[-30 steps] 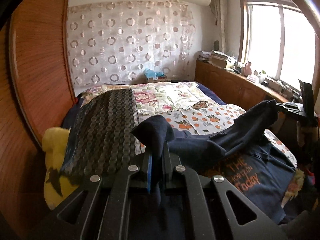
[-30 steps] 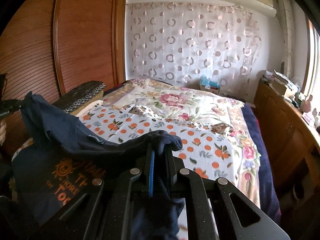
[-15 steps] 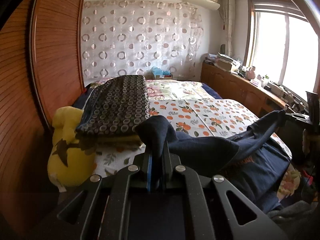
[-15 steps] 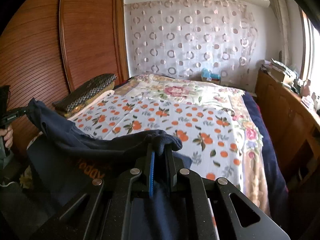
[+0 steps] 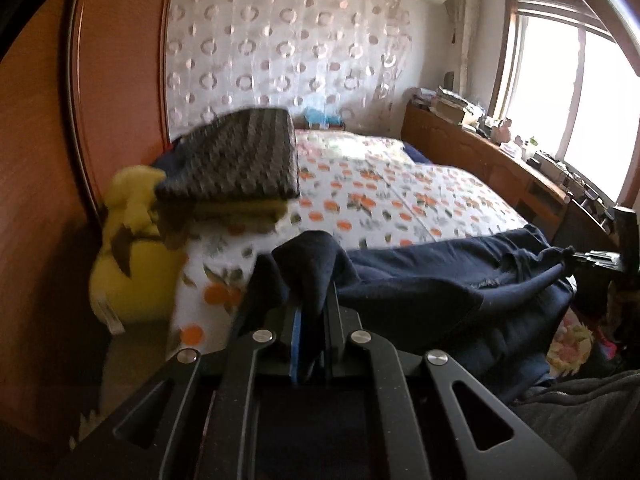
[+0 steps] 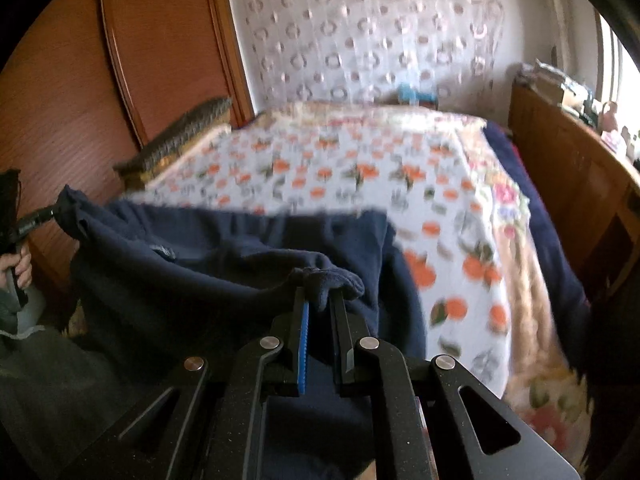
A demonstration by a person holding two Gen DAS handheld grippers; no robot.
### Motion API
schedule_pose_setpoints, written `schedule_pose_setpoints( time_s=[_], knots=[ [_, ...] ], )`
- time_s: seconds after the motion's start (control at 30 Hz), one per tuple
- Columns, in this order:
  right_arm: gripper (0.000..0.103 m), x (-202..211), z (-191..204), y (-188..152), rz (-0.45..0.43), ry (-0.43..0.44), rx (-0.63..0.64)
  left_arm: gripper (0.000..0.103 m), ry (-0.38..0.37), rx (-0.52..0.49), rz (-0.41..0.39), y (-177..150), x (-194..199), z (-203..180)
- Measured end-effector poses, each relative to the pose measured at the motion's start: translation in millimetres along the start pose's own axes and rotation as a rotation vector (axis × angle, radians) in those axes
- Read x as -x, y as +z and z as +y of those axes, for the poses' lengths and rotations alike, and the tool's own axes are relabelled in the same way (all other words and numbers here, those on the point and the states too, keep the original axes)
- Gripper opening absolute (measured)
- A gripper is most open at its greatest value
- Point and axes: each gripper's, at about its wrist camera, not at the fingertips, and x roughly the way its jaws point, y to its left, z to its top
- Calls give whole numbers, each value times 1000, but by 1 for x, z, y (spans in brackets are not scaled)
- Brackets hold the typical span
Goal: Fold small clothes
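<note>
A navy blue garment (image 5: 432, 280) lies stretched across the near end of the bed, held at two corners. My left gripper (image 5: 312, 312) is shut on one bunched corner of it, seen low in the left wrist view. My right gripper (image 6: 320, 304) is shut on the other corner. In the right wrist view the navy garment (image 6: 224, 264) spreads flat from the far left to the middle, its far edge straight on the bedspread. The right gripper (image 5: 576, 257) shows at the far right of the left wrist view, the left gripper (image 6: 44, 216) at the far left of the right wrist view.
The bed (image 6: 360, 176) carries a white cover with orange fruit print. A folded dark patterned blanket (image 5: 240, 164) lies on a yellow plush toy (image 5: 128, 248) by the wooden wardrobe (image 5: 48, 200). A wooden sideboard (image 5: 480, 160) with clutter runs under the window.
Both grippers have sunk toward the bed's near end with the garment. The orange print on it, visible before, is out of sight, and the cloth now lies flatter on the cover.
</note>
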Motion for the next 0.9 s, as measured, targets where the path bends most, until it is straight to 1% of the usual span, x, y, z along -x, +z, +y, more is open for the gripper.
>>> schedule_pose_setpoints(
  time_s=[0.07, 0.13, 0.17, 0.2, 0.23, 0.27, 0.3, 0.33, 0.37, 0.4, 0.43, 0.47, 0.57, 0.73, 0.9],
  knots=[
    [9, -10, 1, -3, 21, -4, -12, 8, 23, -5, 19, -7, -6, -1],
    [9, -16, 1, -1, 28, -10, -17, 12, 20, 9, 22, -10, -8, 0],
    [9, -17, -1, 1, 26, -16, -18, 16, 25, 12, 20, -8, -8, 2],
    [9, -17, -2, 5, 25, -23, -18, 26, 38, 11, 13, -6, -7, 3],
    [16, -16, -2, 9, 22, -27, -15, 32, 59, 9, -2, -5, -5, 3],
    [22, -14, -2, 14, 12, -42, -9, 45, 82, 7, -21, -1, -3, 5],
    [26, -11, -1, 18, -1, -60, 0, 47, 83, 5, -29, 4, -3, 8],
    [33, -9, 0, 20, -11, -74, 8, 49, 78, 2, -34, 9, -3, 11],
    [40, -6, -2, 26, -22, -90, 14, 57, 79, 1, -37, 14, -4, 14],
    [43, -3, -3, 33, -36, -104, 20, 65, 88, -4, -41, 19, -5, 18],
    [47, 0, -3, 36, -47, -111, 27, 67, 94, -9, -47, 24, -7, 19],
    [49, 1, -3, 40, -54, -124, 35, 69, 97, -16, -51, 29, -9, 21],
    [49, -3, -3, 52, -65, -144, 61, 70, 101, -20, -51, 41, -20, 26],
    [49, -29, -5, 59, -41, -106, 61, 70, 102, -8, -42, 51, -40, 33],
    [49, -68, -17, 65, -7, -80, 48, 70, 86, -18, 16, 52, -69, 35]
  ],
)
